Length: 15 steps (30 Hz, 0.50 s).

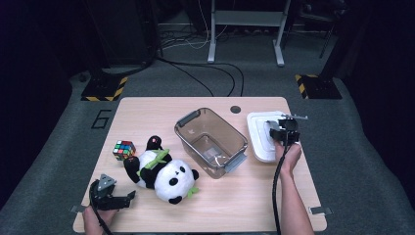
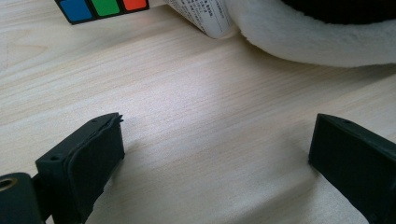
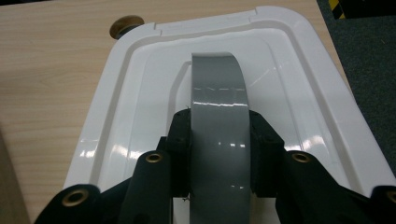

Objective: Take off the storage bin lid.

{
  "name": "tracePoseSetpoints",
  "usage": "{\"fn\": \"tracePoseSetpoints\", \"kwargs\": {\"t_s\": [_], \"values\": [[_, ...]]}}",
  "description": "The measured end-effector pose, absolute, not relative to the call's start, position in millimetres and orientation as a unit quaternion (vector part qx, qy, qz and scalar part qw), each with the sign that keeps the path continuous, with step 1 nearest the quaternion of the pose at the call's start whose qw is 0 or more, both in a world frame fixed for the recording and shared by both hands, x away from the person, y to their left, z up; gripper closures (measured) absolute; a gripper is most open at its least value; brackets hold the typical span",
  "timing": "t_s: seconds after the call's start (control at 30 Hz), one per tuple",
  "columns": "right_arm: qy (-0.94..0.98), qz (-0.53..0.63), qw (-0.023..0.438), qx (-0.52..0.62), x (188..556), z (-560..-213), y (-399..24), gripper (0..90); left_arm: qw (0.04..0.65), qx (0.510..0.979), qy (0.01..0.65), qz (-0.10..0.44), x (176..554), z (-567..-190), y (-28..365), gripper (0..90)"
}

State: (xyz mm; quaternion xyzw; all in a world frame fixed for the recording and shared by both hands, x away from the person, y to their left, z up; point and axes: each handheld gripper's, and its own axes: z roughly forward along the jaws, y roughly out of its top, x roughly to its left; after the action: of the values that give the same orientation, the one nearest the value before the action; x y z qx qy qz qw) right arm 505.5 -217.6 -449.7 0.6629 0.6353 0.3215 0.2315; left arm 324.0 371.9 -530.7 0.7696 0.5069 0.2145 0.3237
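right hand-held gripper (image 3: 218, 154) pinching grey tape roll (image 3: 218, 121) over white lid (image 3: 116, 102); left hand-held gripper (image 2: 215, 154) spread.

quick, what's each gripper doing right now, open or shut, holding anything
Left gripper: open, nothing between its jaws, low over the table.
Right gripper: shut on the grey tape roll, above the white lid.

Bin (image 1: 211, 142) at table (image 1: 244, 205) centre. Lid (image 1: 262, 137) right of bin, tape roll (image 3: 218, 135) above lid. Panda (image 1: 164, 174) left of bin, cube (image 1: 124, 150) left of panda. Left gripper (image 1: 128, 197) at near left corner.
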Motion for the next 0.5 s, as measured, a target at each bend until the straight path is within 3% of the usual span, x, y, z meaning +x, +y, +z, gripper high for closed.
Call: {"fn": "tracePoseSetpoints", "kwargs": {"t_s": [0.5], "values": [[0.633, 0.298, 0.230, 0.676, 508.7, -478.7, -219.1, 66.4, 0.323, 0.770, 0.507, 0.215, 324.0, -530.7, 371.9, 3.1]]}}
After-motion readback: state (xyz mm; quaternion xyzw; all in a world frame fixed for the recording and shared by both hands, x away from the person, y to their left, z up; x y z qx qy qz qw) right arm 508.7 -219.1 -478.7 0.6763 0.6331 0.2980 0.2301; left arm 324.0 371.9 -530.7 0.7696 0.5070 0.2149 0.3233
